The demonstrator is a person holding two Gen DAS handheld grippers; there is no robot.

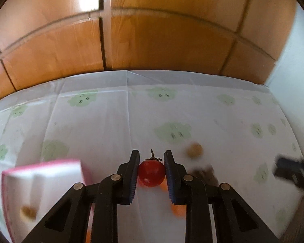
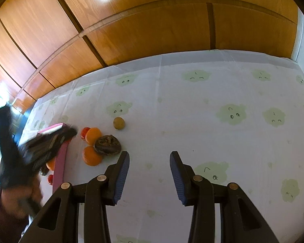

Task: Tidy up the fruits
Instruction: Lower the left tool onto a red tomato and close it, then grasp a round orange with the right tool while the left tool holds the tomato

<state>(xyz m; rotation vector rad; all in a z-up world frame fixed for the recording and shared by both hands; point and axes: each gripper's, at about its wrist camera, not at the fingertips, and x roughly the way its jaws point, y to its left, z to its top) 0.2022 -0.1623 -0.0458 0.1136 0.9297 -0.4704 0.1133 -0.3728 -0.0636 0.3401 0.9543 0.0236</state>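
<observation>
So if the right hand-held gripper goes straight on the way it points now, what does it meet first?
Probably nothing but the white tablecloth with green cloud faces. The open right hand-held gripper points past the fruit; the dark brown wrinkled fruit lies just left of its line, though depth is unclear.

A home is shown, most likely a dining or living corner. The bench [image 2: 192, 111] is covered by a thin white plastic cloth [image 1: 111, 125] printed with pale green cartoon cloud faces, its fold creases plainly seen, a covering of the household kind. Behind it, glossy orange-brown wooden panels [image 2: 152, 30] divided by dark seams are seen, like wardrobe or cabinet doors, and a plain pale wall [image 1: 293, 70] is met at the right. Loose fruit [image 2: 92, 156] is laid directly on the cloth beside a pink-edged box [image 1: 40, 182]. Bright daylight is admitted at the far left of the right wrist view, and a lamp glare is reflected in the panels.
</observation>
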